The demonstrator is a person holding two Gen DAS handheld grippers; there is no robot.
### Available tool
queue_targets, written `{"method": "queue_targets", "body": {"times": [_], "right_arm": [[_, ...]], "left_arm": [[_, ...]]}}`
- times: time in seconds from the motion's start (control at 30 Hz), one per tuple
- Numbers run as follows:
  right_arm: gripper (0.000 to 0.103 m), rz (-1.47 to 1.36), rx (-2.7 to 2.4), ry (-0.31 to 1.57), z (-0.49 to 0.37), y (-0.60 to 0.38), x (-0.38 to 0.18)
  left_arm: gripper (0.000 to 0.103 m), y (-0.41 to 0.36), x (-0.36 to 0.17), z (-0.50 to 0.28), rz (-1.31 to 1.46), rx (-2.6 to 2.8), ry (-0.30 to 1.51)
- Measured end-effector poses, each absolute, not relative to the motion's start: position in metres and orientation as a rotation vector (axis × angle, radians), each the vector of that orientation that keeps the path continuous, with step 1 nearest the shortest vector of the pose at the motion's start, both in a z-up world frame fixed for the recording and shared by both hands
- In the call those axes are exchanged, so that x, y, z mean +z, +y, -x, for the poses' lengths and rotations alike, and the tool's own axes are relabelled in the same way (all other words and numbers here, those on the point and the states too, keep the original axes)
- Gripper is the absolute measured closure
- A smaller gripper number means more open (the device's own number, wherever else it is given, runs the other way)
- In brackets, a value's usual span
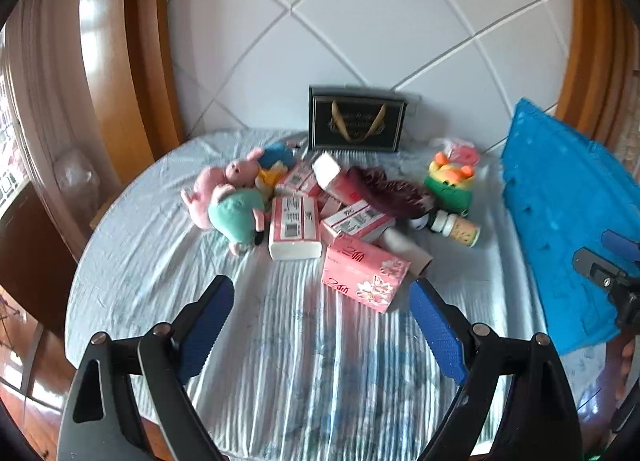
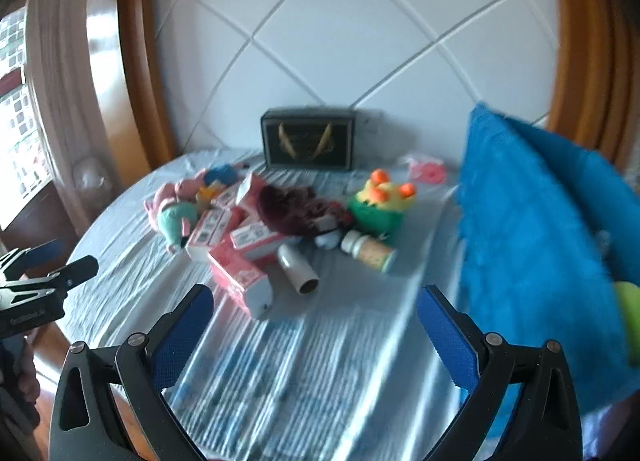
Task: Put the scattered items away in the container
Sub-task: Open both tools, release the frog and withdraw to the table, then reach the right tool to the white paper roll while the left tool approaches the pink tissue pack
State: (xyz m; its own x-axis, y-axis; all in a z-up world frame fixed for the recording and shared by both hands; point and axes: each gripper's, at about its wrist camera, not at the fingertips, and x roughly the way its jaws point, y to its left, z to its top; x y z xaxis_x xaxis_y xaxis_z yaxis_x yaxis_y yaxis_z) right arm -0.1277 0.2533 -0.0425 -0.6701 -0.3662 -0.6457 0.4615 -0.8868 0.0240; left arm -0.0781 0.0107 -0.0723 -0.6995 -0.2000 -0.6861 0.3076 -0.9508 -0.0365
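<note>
The left gripper point(image 1: 322, 307) has its jaws spread wide with nothing between the blue pads point(image 1: 208, 325); it hangs over the near part of the table and touches nothing. The right gripper point(image 2: 314, 319) is likewise spread wide and empty, hovering over the striped cloth; its view is blurred.

A round table point(image 1: 120, 261) is covered with a pale blue striped tablecloth point(image 1: 304, 361). The scattered items lie in a heap at mid-table. On the left is a cluster of plush toys, a pink rabbit point(image 1: 236, 171) against a mint-green plush point(image 1: 236, 217). In the middle are several tissue packs point(image 1: 294, 233), and nearest the grippers a pink tissue box point(image 1: 364, 273). A dark red fuzzy thing point(image 1: 390, 191) lies over the packs, a cardboard tube point(image 1: 408, 251) beside them. To the right lies a small bottle point(image 1: 458, 227) on its side, and beyond it a green and yellow plush toy point(image 1: 450, 181). The blue container point(image 1: 568, 221) stands on the right edge of the table, well apart from the heap.

At the far edge a dark box point(image 1: 356, 119) stands upright against a white quilted wall panel point(image 1: 360, 21) framed in wood point(image 1: 112, 61).
</note>
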Motion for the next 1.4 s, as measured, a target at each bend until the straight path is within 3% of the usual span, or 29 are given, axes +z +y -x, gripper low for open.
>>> {"method": "queue_targets", "body": {"times": [0.3, 0.73, 1.17, 1.4], "right_arm": [[0.000, -1.069, -2.379, 0.311, 0.212, 0.225, -0.110], [0.000, -1.239, -2.342, 0.326, 0.279, 0.200, -0.188], [0.000, -1.314, -2.290, 0.344, 0.305, 0.162, -0.239], [0.000, -1.372, -2.333, 0.220, 0.308, 0.197, -0.238]], "left_arm": [[0.013, 0.013, -0.145, 0.153, -1.237, -2.551, 0.298], [0.013, -0.022, -0.223, 0.202, -1.407, -2.410, 0.305], [0.013, -0.007, -0.226, 0.278, -1.382, -2.585, 0.258], [0.013, 0.008, -0.229, 0.278, -1.452, -2.651, 0.137]]}}
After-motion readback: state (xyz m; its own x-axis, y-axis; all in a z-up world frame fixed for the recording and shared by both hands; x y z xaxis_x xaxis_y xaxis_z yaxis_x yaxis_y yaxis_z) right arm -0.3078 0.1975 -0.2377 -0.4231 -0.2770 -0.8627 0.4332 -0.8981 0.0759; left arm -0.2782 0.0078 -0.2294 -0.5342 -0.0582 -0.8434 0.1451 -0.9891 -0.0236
